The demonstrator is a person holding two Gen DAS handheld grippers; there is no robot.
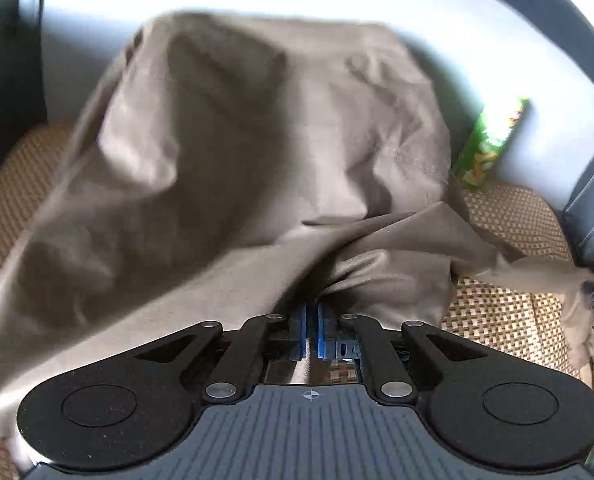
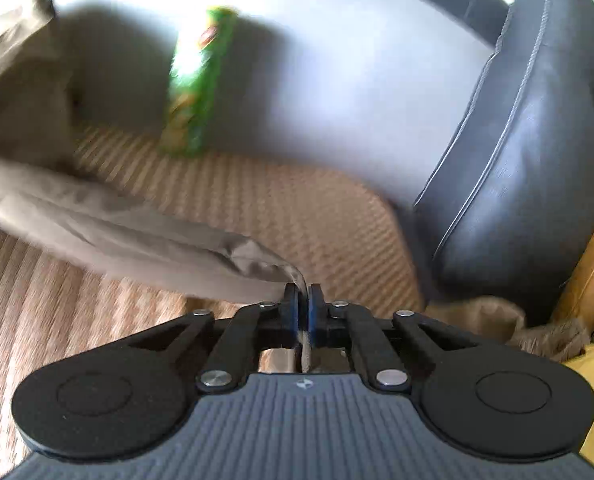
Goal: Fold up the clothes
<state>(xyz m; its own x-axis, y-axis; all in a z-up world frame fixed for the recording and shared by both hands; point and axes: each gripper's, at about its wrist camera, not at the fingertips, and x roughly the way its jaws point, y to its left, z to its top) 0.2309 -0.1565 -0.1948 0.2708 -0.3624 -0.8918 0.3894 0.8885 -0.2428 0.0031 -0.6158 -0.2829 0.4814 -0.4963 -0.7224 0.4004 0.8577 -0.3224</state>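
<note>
Right wrist alone shows dark cushion (image 2: 529,152) (both tongs (image 1: 312,320) (image 2: 304,308) clenched on brown garment (image 1: 237,152) (image 2: 137,236)).

woven sofa mat (image 2: 257,208), brown garment (image 1: 237,152), green can (image 2: 195,80)

Right gripper (image 2: 304,300) fingers (image 2: 291,306) clamped on taupe garment (image 2: 145,236).

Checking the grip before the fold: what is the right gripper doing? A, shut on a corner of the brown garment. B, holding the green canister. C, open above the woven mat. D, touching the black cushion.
A: the right gripper pinches a corner of the brown garment between closed fingers.
</note>
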